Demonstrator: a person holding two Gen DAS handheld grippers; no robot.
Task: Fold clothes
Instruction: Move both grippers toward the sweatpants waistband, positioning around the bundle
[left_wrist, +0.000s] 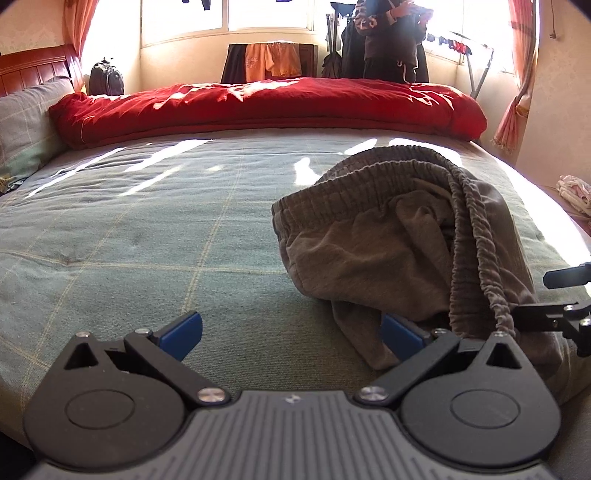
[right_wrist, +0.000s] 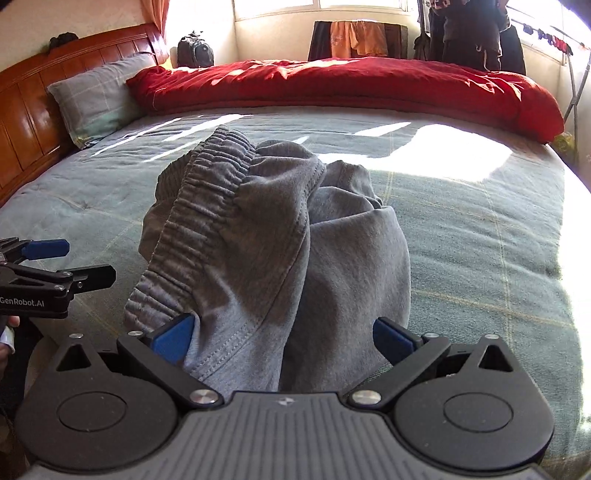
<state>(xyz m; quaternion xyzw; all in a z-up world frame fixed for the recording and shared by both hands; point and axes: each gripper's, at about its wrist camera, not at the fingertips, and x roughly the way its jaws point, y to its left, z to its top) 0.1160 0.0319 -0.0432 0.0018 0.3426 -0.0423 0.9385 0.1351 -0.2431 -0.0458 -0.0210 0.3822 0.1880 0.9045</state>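
A crumpled pair of grey sweat shorts with a ribbed elastic waistband (right_wrist: 258, 236) lies bunched on the near right part of the bed's green checked cover (left_wrist: 147, 229). By the look of it, folding has not begun: the step in hand is getting a first hold so the garment can be spread flat. The right claw (right_wrist: 284, 336) stands wide with cloth between its blue pads (right_wrist: 173, 338), not yet pinched. The left claw (left_wrist: 291, 332) is also wide, over bare cover, its right pad just touching the shorts' near edge. Next, each claw likely needs a waistband corner, then a lift and shake-out. Far across the bed lie a red quilt (left_wrist: 266, 107) and a grey pillow (left_wrist: 26, 125); a person (left_wrist: 391, 40) stands by the window. Nothing blocks the near side.
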